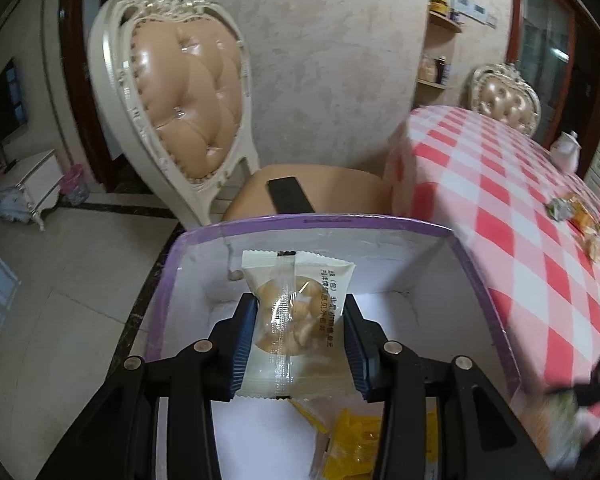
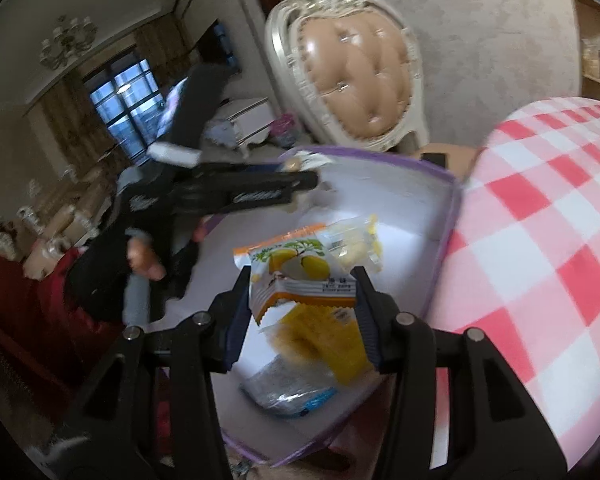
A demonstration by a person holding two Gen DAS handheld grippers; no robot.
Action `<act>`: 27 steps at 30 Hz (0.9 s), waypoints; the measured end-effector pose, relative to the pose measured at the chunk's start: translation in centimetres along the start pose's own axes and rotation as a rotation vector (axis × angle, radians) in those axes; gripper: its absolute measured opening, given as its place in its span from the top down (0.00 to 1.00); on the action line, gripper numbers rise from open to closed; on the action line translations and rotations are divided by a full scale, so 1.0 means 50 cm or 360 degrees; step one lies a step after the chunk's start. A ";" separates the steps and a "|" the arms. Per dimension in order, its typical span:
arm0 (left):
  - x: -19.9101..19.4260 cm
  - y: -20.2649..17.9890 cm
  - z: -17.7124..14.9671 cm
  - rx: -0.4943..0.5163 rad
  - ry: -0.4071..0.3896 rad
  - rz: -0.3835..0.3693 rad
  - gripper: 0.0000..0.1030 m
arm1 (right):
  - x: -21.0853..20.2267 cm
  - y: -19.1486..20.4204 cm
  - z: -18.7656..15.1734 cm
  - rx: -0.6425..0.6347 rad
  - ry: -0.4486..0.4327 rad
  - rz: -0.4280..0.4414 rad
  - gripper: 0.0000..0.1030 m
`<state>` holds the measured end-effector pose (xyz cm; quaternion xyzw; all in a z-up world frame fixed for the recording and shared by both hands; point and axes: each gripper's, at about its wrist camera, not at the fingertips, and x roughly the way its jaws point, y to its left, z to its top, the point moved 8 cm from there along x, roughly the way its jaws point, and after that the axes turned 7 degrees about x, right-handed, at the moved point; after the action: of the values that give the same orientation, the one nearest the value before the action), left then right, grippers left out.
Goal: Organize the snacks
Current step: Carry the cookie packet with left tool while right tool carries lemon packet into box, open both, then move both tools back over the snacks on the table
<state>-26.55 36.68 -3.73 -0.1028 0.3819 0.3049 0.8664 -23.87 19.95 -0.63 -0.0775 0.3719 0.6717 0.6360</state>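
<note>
Step in hand: dropping snacks into the box (image 1: 380,222), both hands over it at once.

Left hand-held gripper (image 1: 300,332): narrow, pads against both sides of a clear-wrapped pastry packet (image 1: 296,312), held above the box floor near its far wall.

Right hand-held gripper (image 2: 302,312): about half spread around a mango snack packet (image 2: 296,276); pads appear to touch its edges, grip looks light. It hangs over the box middle, above yellow packets (image 2: 328,344) and a clear bag (image 2: 288,396) already inside.

Next move, as I judge it: widen both and let the packets fall inside the box walls.

Beyond the box: more snacks (image 1: 576,216) wait on the checked surface (image 1: 500,208); chair (image 1: 188,92) behind.
</note>
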 end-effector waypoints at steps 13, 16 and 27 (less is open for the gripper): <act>-0.023 -0.102 0.025 0.0252 -0.0061 0.0158 0.24 | -0.073 -0.103 0.042 0.0229 -0.0205 -0.0228 0.36; -0.030 -0.168 0.036 0.0362 -0.0078 0.0128 0.23 | -0.114 -0.154 0.049 0.0309 -0.0266 -0.0329 0.31; -0.055 -0.405 0.056 0.0636 -0.0118 -0.0157 0.21 | -0.365 -0.413 -0.027 0.0703 -0.0460 -0.0792 0.24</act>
<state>-14.03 20.52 -0.94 0.0638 0.3972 0.1838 0.8969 -2.27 2.84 0.63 0.0696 0.3841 0.4039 0.8273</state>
